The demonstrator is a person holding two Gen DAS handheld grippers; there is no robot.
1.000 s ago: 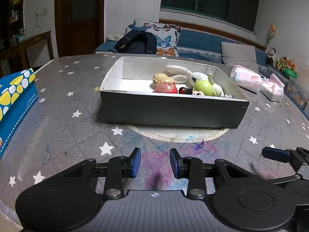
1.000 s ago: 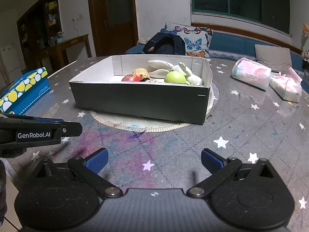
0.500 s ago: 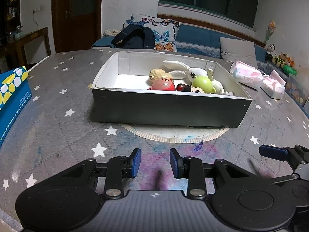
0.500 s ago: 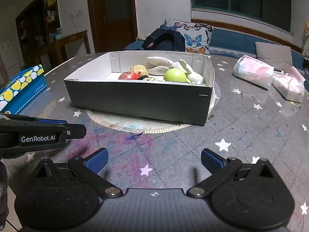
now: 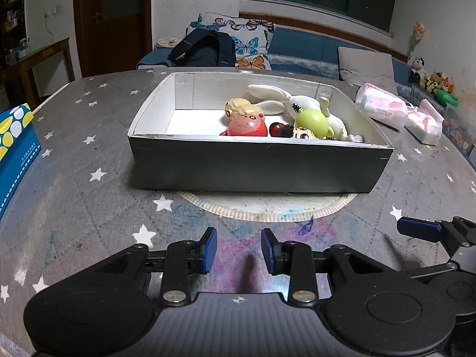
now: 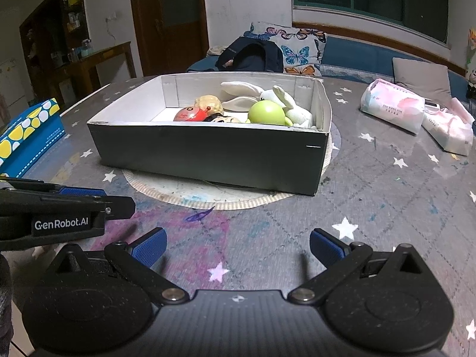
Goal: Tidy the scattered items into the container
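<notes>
A black box with a white inside (image 5: 255, 163) (image 6: 208, 151) stands on a round mat in the middle of the table. In it lie a white plush rabbit (image 5: 300, 101) (image 6: 267, 95), a green ball toy (image 5: 312, 120) (image 6: 266, 113), a red round toy (image 5: 247, 125) (image 6: 190, 114) and a tan plush head (image 5: 241, 105). My left gripper (image 5: 239, 251) hovers over the table in front of the box, jaws a narrow gap apart and empty. My right gripper (image 6: 238, 247) is wide open and empty, to its right.
A blue box with yellow and white dots (image 5: 15, 148) (image 6: 29, 134) stands at the table's left edge. Two pink tissue packs (image 5: 383, 110) (image 6: 392, 108) lie at the right. The star-patterned cloth (image 6: 386, 202) covers the table. A sofa with a dark bag stands behind.
Both grippers have risen a little, so I look more down into the box. Neither jaw opening has changed.
</notes>
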